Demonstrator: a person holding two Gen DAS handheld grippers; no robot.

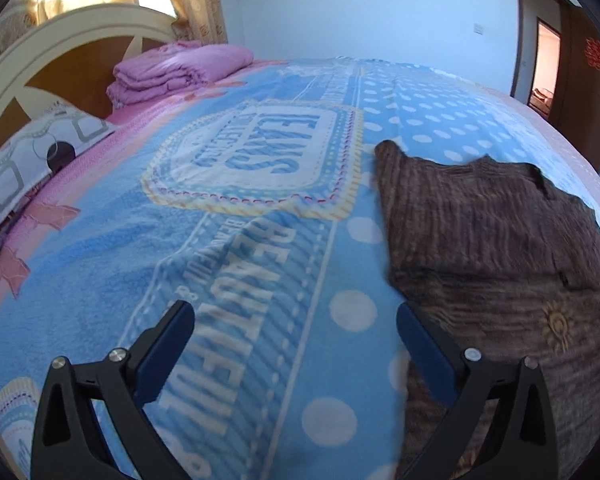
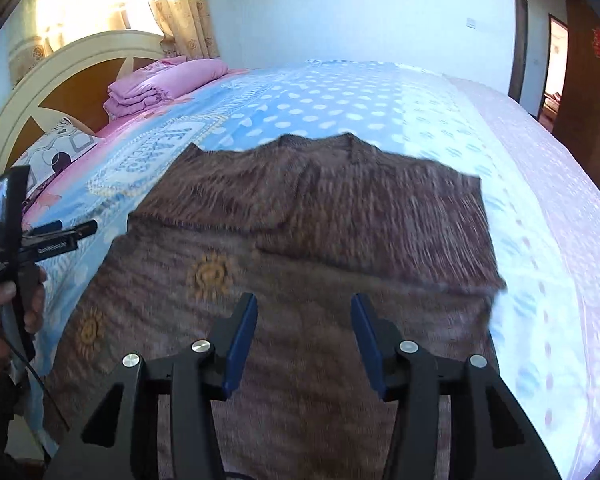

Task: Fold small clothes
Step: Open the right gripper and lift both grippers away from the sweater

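Note:
A brown knitted sweater (image 2: 300, 248) with small yellow flower patches lies spread on the blue blanket (image 2: 340, 100), its upper part folded down over the body. My right gripper (image 2: 304, 312) hovers open and empty above its lower middle. My left gripper (image 1: 296, 320) is open and empty over the blanket (image 1: 220, 240), just left of the sweater's (image 1: 480, 240) left edge. The left gripper also shows at the left edge of the right wrist view (image 2: 60, 236), held in a hand.
A folded pink quilt (image 1: 172, 72) and a patterned pillow (image 1: 32, 156) lie by the cream headboard (image 1: 40, 48) at the far left. A white wall stands behind the bed, and an open wooden door (image 2: 580, 92) at the right.

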